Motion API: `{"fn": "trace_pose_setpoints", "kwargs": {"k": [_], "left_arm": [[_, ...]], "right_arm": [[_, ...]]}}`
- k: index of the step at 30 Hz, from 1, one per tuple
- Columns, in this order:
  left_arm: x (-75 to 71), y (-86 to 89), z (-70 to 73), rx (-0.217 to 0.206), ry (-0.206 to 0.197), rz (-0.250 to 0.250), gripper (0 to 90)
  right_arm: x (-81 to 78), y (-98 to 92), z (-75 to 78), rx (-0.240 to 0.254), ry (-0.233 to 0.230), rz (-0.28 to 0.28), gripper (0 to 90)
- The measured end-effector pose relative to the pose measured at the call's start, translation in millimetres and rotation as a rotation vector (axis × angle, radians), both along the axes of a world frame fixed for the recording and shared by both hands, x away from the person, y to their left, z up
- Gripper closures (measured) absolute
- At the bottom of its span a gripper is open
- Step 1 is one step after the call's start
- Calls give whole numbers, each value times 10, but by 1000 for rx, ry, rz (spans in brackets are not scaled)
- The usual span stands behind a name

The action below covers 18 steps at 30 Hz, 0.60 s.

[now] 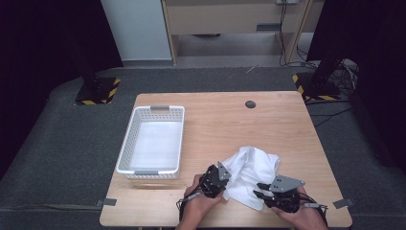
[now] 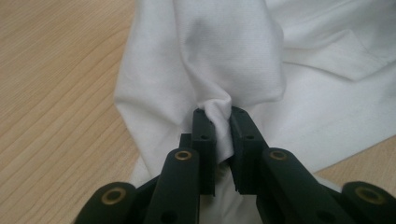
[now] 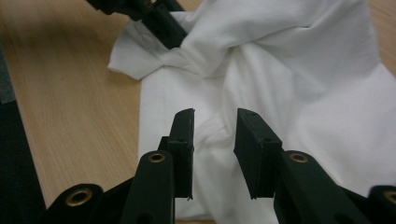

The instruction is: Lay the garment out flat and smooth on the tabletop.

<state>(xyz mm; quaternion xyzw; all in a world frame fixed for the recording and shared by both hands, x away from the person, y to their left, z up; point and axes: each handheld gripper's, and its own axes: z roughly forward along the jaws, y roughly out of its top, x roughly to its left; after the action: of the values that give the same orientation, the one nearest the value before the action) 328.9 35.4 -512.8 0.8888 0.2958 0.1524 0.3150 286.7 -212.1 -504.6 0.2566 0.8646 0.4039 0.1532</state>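
Note:
A crumpled white cloth (image 1: 250,163) lies on the wooden table (image 1: 230,120) near its front edge. My left gripper (image 1: 224,184) sits at the cloth's left side. In the left gripper view its jaws (image 2: 219,114) are shut on a bunched fold of the cloth (image 2: 224,46). My right gripper (image 1: 259,189) rests at the cloth's front right corner and points left. Its jaws (image 3: 215,116) stand apart just above the cloth (image 3: 289,70), pinching nothing. The left gripper (image 3: 159,18) also appears at the top of the right gripper view, holding the cloth's far edge.
A white slotted basket (image 1: 125,143) stands on the table's left side, with nothing in it. A small black round cap (image 1: 250,104) sits in the tabletop near the back edge. Dark floor surrounds the table.

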Motion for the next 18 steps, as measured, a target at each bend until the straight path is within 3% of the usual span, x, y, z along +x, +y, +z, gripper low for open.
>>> {"fn": "trace_pose_setpoints", "kwargs": {"k": [6, 10, 14, 18], "left_arm": [[-2, -4, -4, -2, 0, 2, 821], [-3, 5, -8, -9, 2, 4, 821], [0, 10, -9, -14, 5, 2, 821], [-3, 9, -10, -13, 3, 1, 821]], "right_arm": [[-39, 110, -102, -38, 6, 48, 578], [-31, 136, -167, -69, 4, 42, 518], [-28, 142, -217, -91, 8, 39, 517], [-9, 119, -252, -96, 22, 13, 571]]}}
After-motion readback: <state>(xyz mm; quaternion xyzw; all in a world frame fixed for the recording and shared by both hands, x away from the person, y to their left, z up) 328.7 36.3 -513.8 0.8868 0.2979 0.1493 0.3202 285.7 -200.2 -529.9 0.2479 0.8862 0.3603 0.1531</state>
